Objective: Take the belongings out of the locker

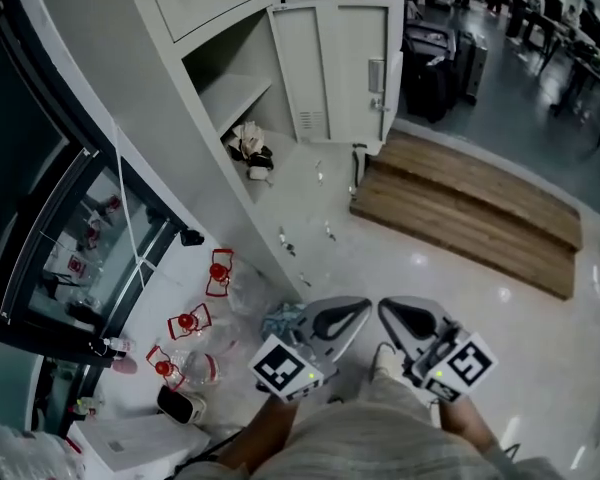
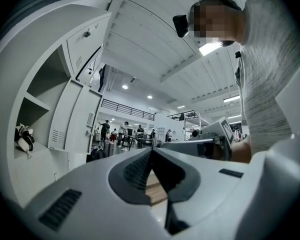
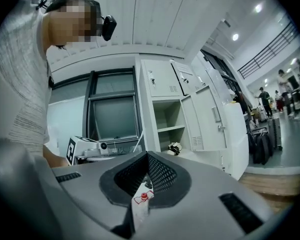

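black-white belongings (image 1: 250, 148) in locker (image 1: 235, 93) | well apart from left gripper (image 1: 360, 308), right gripper (image 1: 388, 310)

Two grippers are counted: the left gripper (image 1: 360, 308) and the right gripper (image 1: 388, 310). One locker compartment (image 1: 242, 56) is seen open, with one door (image 1: 330, 63) swung out and one shelf (image 1: 232, 96) inside. One black-and-white bundle (image 1: 250, 146) is counted in it. Three red-capped bottles (image 1: 187, 323) are counted on the floor (image 1: 460, 308), and one wooden platform (image 1: 470, 203).
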`<state>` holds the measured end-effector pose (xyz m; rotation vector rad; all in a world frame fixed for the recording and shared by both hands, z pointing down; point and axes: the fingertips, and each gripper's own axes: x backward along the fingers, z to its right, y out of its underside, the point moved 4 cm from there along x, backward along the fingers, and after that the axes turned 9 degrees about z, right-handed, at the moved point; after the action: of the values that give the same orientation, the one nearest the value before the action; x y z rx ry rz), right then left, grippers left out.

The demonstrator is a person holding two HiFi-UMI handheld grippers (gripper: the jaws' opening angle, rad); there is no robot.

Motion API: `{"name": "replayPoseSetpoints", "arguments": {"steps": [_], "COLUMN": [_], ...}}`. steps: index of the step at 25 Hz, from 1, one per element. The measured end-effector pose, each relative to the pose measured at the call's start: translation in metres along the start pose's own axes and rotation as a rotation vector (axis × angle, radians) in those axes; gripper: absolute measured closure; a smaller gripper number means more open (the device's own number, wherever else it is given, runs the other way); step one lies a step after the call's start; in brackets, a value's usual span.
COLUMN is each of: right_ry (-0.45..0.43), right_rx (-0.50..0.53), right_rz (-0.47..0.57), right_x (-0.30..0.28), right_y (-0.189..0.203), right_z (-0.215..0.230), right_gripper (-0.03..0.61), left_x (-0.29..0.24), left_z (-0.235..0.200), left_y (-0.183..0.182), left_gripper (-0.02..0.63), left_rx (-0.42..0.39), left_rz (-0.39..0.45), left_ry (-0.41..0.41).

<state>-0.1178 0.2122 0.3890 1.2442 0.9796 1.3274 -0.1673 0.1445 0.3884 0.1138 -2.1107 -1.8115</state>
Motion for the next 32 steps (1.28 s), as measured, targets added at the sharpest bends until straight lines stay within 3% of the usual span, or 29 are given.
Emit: {"name": "replayPoseSetpoints", "arguments": {"steps": [18, 32], "right_ry": [-0.062, -0.292], "right_rx": [-0.037, -0.01], "right_rz": [-0.019, -0.084], "right_x": [-0.023, -0.071], "right_y": [-0.019, -0.018], "right_z": [0.124, 0.182], "right_gripper": [0.577, 0.577], "left_x": [-0.106, -0.142], "left_z": [-0.059, -0.112], "left_y": [0.006, 0.005], "left_gripper": [0.611, 0.611], "left_rx": [-0.039, -0.108], "left_rz": [-0.025, -0.014], "left_ry": [-0.064, -0.237]}}
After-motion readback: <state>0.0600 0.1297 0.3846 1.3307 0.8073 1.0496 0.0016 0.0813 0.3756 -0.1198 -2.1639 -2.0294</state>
